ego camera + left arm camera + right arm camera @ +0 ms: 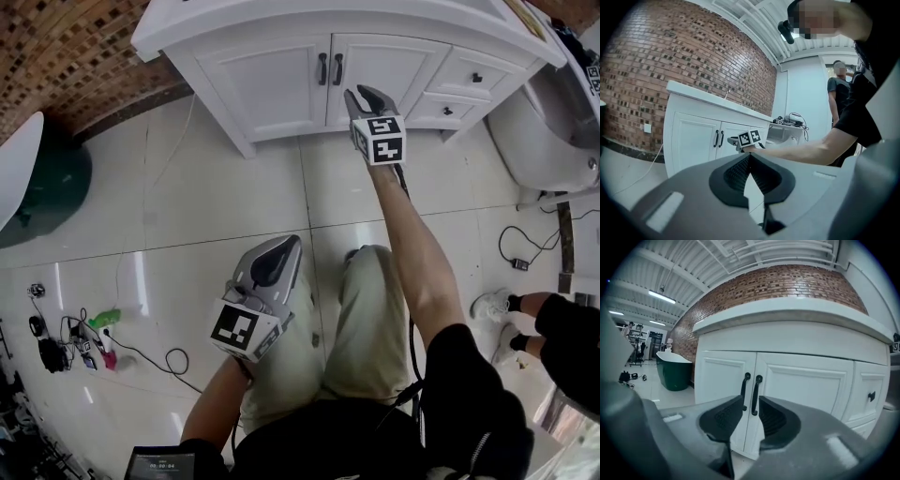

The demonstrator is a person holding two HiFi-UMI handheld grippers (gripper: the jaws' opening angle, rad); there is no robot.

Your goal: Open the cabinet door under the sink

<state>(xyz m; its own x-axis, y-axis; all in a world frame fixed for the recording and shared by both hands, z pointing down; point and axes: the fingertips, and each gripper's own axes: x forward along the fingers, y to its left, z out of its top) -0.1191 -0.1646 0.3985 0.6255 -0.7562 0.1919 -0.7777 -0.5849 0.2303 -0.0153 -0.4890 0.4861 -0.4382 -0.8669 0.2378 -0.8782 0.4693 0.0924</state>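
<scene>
Far to the left of the cabinet (253,112), against the brick wall, stands a green tub (56,178). In front of the cabinet and well off to its left, a tangle of cables (56,342) lies on the tiled floor.

The left gripper (281,248) hangs well back from the cabinet, low over the person's knee. Its jaws sit together at the tips, with nothing between them.

The cabinet itself stands white under the sink counter, with both doors shut flush. The left door (267,84) and the right door (384,66) meet at the middle, where two dark upright handles (330,68) sit side by side.

The right gripper (361,97) reaches out on a straight arm to just in front of the cabinet's right door, a little right of the handles. Its jaws stand apart and hold nothing. In its own view the two handles (751,392) show through the gap, beyond the fingertips and not touched.

At the cabinet's right end are small drawers (473,75). A toilet (544,131) stands just to the right of the cabinet. Farther back from it, another person's white shoe (489,305) rests on the tiles.
</scene>
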